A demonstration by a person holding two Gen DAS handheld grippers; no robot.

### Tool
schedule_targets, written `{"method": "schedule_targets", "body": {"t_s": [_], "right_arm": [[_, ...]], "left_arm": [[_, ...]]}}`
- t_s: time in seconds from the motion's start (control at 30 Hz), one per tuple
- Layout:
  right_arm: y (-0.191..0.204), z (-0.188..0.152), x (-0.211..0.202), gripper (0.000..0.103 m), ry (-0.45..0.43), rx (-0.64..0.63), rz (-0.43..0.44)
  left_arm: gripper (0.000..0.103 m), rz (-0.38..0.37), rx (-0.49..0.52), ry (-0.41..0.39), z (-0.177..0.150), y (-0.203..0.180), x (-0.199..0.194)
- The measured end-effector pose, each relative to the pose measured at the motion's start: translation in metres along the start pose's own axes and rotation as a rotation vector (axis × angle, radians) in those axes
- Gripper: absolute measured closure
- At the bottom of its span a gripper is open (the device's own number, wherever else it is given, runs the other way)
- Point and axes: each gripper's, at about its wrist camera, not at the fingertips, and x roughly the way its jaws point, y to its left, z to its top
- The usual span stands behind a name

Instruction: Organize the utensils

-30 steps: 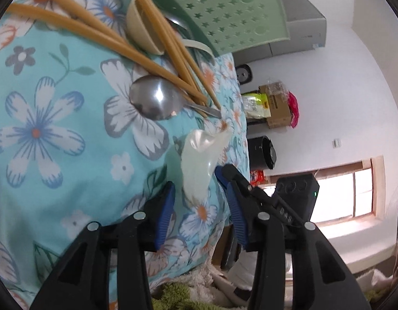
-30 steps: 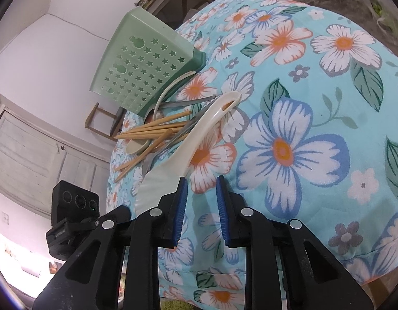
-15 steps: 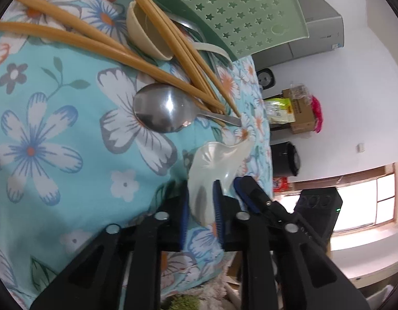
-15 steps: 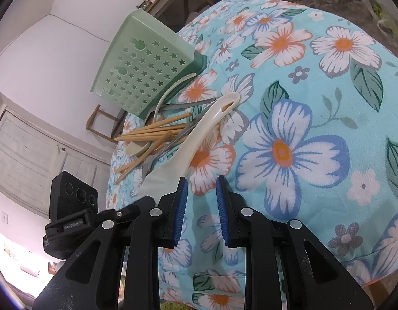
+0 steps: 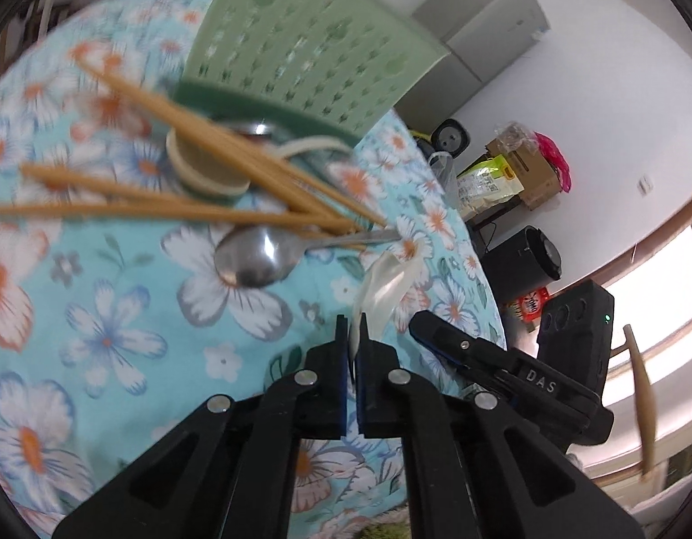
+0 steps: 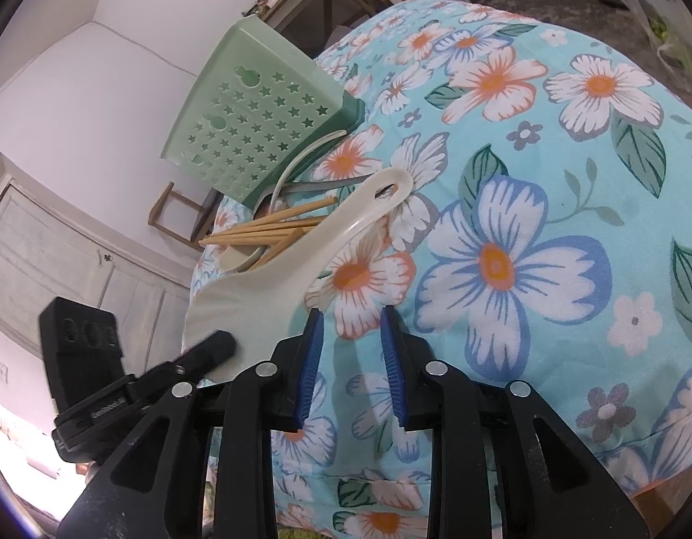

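Rice paddle [image 6: 301, 269]: light, stiff, slick plastic. Left gripper [image 5: 354, 337] pinches its thin blade edge; right gripper [image 6: 351, 359], at five o'clock, has been opening, empty.

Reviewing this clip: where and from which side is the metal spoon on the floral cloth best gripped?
Probably the bowl rim. The metal spoon lies with its bowl bare on the floral cloth, facing the camera, while its handle runs under the chopsticks. Coming in from the near, open side with jaws across the bowl's edge looks clear; approaching the handle would likely disturb the chopsticks.
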Motion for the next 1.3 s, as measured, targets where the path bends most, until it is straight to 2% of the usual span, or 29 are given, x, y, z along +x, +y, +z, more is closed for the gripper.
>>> {"method": "schedule_targets", "body": {"t_s": [0.17,0.33,0.5,0.6,0.7,0.87,0.97,1.03,1.13,1.3], "right_arm": [[0.007,0.0,0.001,0.068,0.006,-0.034,-0.011],[0.017,0.001,-0.001,0.065,0.015,-0.124,-0.066],[0.058,-0.006,-0.001,0.06,-0.044,-0.395,-0.216],[0.086,-0.011,0.005,0.06,-0.09,-0.565,-0.285],[0.106,-0.021,0.016,0.058,-0.115,-0.717,-0.341],[0.128,-0.042,0.048,0.058,-0.128,-1.01,-0.51],[0.13,-0.053,0.072,0.063,-0.104,-1.19,-0.625],[0.128,-0.055,0.087,0.067,-0.064,-1.264,-0.658],[0.13,-0.059,0.104,0.076,-0.031,-1.373,-0.685],[0.134,-0.068,0.121,0.085,-0.034,-1.518,-0.711]], "left_arm": [[0.101,-0.003,0.121,-0.094,0.005,-0.018,-0.028],[0.101,-0.034,0.177,-0.169,0.01,-0.024,-0.067],[0.101,-0.074,0.124,-0.281,0.013,-0.005,-0.108],[0.101,-0.06,0.096,-0.333,0.016,0.008,-0.125],[0.101,-0.043,0.077,-0.361,0.015,0.02,-0.137],[0.101,-0.023,0.043,-0.378,0.011,0.038,-0.144],[0.101,-0.021,0.028,-0.383,0.009,0.048,-0.147],[0.101,-0.017,0.022,-0.386,0.009,0.053,-0.149],[0.101,-0.017,0.013,-0.39,0.009,0.06,-0.151],[0.101,-0.012,-0.009,-0.386,0.012,0.071,-0.149]]}}
